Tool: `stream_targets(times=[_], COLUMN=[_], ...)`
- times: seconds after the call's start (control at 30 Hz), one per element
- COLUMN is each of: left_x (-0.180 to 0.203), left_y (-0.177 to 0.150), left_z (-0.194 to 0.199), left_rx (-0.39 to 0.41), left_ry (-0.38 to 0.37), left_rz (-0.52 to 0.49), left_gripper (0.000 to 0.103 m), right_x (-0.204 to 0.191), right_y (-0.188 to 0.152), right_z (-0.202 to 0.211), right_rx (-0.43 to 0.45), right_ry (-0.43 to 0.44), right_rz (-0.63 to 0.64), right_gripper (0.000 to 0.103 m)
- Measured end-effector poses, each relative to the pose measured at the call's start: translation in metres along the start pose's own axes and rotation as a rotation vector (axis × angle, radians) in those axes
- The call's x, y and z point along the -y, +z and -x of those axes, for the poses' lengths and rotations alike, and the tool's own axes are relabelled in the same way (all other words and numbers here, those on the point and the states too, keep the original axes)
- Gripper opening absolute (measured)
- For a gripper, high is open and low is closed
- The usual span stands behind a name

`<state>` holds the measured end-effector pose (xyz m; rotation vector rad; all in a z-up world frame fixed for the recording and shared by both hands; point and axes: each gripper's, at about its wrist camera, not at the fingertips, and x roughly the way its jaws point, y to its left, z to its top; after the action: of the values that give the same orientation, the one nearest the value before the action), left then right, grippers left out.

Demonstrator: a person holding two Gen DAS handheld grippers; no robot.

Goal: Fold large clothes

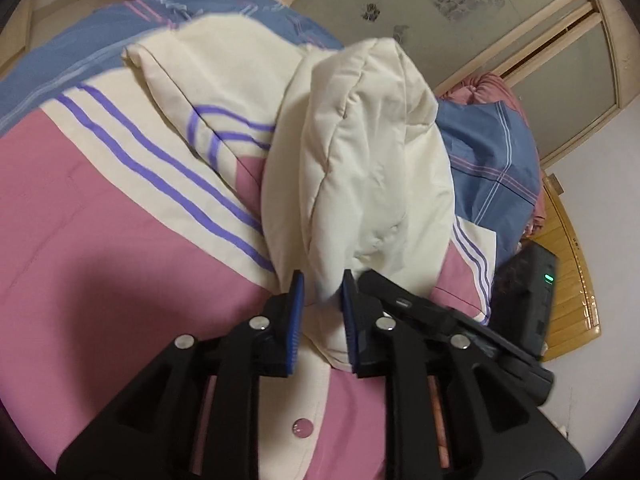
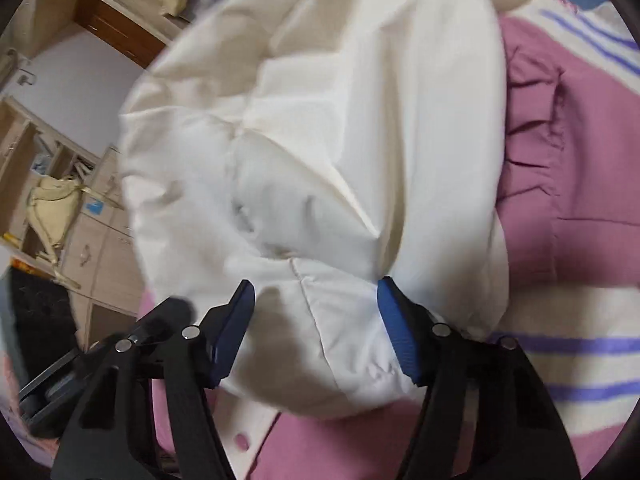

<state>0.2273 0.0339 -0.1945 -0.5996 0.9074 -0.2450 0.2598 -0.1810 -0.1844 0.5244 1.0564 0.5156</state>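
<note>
A large pink and cream jacket (image 1: pixel 100 216) with purple stripes lies spread on the bed; it also shows in the right wrist view (image 2: pixel 580 184). Its cream padded hood (image 1: pixel 360 160) is lifted over the jacket body. My left gripper (image 1: pixel 322 312) is shut on the hood's edge, the cloth pinched between the blue pads (image 1: pixel 296 320). In the right wrist view the hood (image 2: pixel 320 140) fills the middle. My right gripper (image 2: pixel 316 328) has its jaws spread wide around the hood's lower bulge, and whether the pads (image 2: pixel 396 328) press the cloth is unclear. A pink button (image 1: pixel 302 427) sits on the cream placket.
A blue plaid quilt (image 1: pixel 488 160) lies behind the jacket. A black device (image 1: pixel 524 304) with a green light stands at the bed's right side, by a wooden bed frame (image 1: pixel 576 280). Wardrobe doors (image 1: pixel 460 8) stand behind. Shelves and drawers (image 2: pixel 60 200) stand at the left.
</note>
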Motion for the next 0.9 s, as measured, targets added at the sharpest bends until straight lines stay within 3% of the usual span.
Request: stream_targets(times=[0.07,0.1,0.17,0.23,0.27,0.37,0.43,0.5,0.6,0.73,0.77,0.9], left_x=[0.010,0.020,0.041,0.068,0.080,0.099,0.080,0.041,-0.005,-0.007,-0.005,0.000], left_y=[0.001,0.002,0.005,0.007,0.009,0.019,0.027,0.039,0.045,0.044,0.042,0.040], left_z=[0.018,0.030,0.044,0.051,0.048,0.004,-0.025,-0.049,-0.060,-0.060,-0.060,-0.064], left_rx=[0.085,0.146,0.237,0.293,0.289,0.167,0.096,0.033,-0.007,0.010,0.014,0.025], left_ry=[0.058,0.090,0.111,0.101,0.097,0.122,0.176,0.223,0.228,0.239,0.251,0.260], left_rz=[-0.067,-0.113,-0.205,-0.317,-0.368,-0.452,-0.416,-0.296,-0.186,-0.236,-0.252,-0.273], left_gripper=[0.020,0.018,0.018,0.017,0.017,0.012,0.011,0.006,0.003,0.003,0.003,0.003], right_x=[-0.006,-0.009,-0.019,-0.019,-0.018,-0.018,-0.017,-0.021,-0.026,-0.054,-0.059,-0.053], right_y=[-0.001,0.000,0.006,0.012,0.016,0.025,0.036,0.048,0.070,0.109,0.118,0.145], right_z=[0.030,0.043,0.077,0.096,0.104,0.108,0.105,0.100,0.069,0.000,-0.023,-0.124], right_rx=[0.077,0.120,0.258,0.325,0.348,0.367,0.364,0.341,0.297,0.184,0.150,0.027], right_ry=[0.078,0.068,-0.051,-0.082,-0.079,-0.107,-0.125,-0.150,-0.198,-0.188,-0.197,-0.286], right_rz=[0.012,0.031,0.076,0.063,0.053,0.058,0.074,0.122,0.221,0.304,0.321,0.291], right_gripper=[0.065,0.065,0.064,0.058,0.058,0.058,0.058,0.058,0.058,0.058,0.054,0.050])
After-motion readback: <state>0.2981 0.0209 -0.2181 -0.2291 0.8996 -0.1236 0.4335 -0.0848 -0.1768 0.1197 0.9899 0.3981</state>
